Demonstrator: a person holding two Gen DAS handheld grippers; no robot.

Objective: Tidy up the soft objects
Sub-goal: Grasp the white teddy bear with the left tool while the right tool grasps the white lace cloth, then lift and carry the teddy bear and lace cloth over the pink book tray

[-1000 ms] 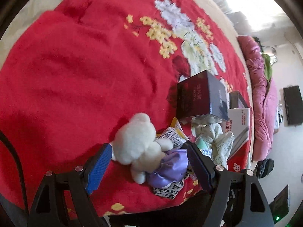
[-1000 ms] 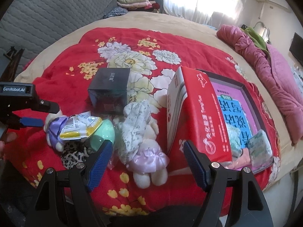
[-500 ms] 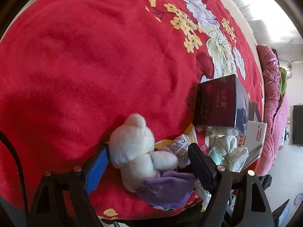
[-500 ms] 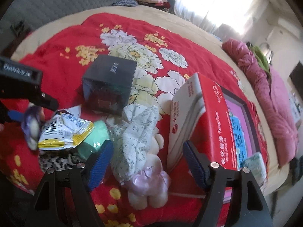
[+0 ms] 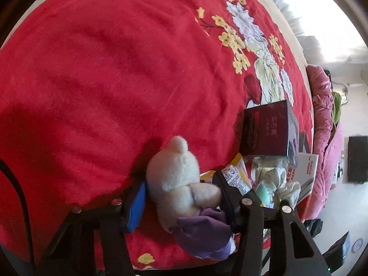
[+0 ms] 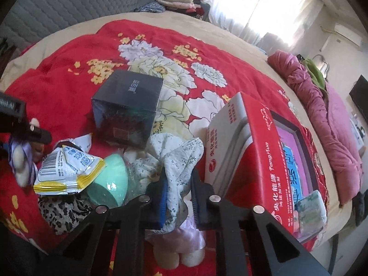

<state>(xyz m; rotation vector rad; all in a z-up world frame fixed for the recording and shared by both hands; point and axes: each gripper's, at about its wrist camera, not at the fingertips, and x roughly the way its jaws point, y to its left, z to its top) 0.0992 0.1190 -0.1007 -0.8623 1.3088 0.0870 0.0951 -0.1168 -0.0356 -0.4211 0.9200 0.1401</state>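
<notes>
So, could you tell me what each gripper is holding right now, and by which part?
The right gripper is shut on a fold of the white floral cloth. The left gripper is closing around the white plush bear at its neck and arm.

A bed [image 6: 76, 30] carried everything, spread with a red floral blanket [image 6: 69, 87]. On the blanket, toward the near edge, lay a heap: a dark cube-shaped box [image 6: 126, 105] on the far side, a leopard-print cloth [image 6: 62, 209] nearest, a white teddy bear in a purple dress [image 5: 181, 184] at the left. To the right stood a red carton [image 6: 260, 158]. A pink quilt [image 6: 326, 119] lay bunched along the bed's far right edge.
</notes>
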